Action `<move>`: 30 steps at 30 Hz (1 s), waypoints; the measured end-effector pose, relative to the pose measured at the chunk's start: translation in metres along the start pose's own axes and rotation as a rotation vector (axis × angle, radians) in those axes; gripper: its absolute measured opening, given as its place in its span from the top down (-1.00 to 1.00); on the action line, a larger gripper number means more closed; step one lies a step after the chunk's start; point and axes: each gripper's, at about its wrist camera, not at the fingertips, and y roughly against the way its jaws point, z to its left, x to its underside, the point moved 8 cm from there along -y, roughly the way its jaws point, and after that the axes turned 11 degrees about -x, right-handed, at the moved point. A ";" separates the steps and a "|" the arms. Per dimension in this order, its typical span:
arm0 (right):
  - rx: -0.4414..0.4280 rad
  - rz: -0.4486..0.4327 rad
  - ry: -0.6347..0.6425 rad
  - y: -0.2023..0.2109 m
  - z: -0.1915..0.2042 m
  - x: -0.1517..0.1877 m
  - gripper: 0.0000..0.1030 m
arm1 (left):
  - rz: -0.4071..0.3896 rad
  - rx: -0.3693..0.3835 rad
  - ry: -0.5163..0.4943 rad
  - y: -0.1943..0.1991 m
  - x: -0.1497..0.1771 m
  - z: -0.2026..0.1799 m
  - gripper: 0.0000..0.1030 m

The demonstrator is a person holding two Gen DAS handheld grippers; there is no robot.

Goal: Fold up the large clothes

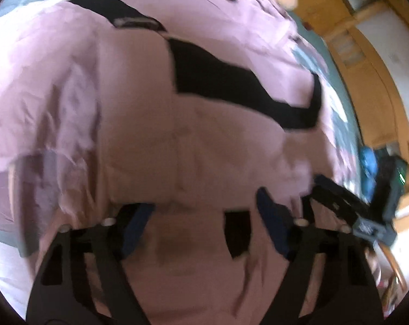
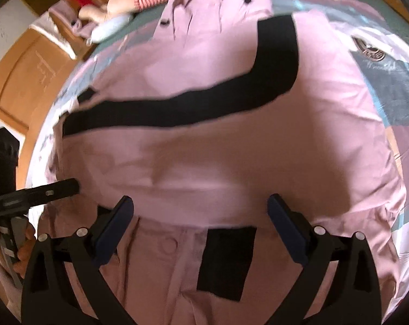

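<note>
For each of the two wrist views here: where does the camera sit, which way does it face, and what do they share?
Left wrist: on the left gripper, angled down at the pink garment; its own open fingers show, the right gripper at the right edge.
Right wrist: on the right gripper, angled down at the pink garment; open fingers show, plus a hand at lower left.
Shared: the garment's black band and the patterned bedding.

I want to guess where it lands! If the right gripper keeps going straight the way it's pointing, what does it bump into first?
Probably the pink garment spread on the bed. The right gripper points down at its plain pink cloth, jaws open with nothing between them. The black stripe lies farther on. How close the cloth is, I can't tell.
</note>
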 end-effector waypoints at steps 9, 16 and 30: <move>0.252 -0.186 0.005 0.032 -0.036 -0.023 0.48 | -0.121 -0.150 -0.028 -0.002 -0.012 0.001 0.36; 0.142 -0.173 0.057 0.029 -0.016 -0.019 -0.06 | -0.166 -0.252 -0.101 0.003 -0.010 0.002 0.33; 0.565 -0.237 -0.183 0.075 -0.119 -0.030 -0.47 | -0.332 -0.314 -0.131 0.040 -0.013 -0.012 0.18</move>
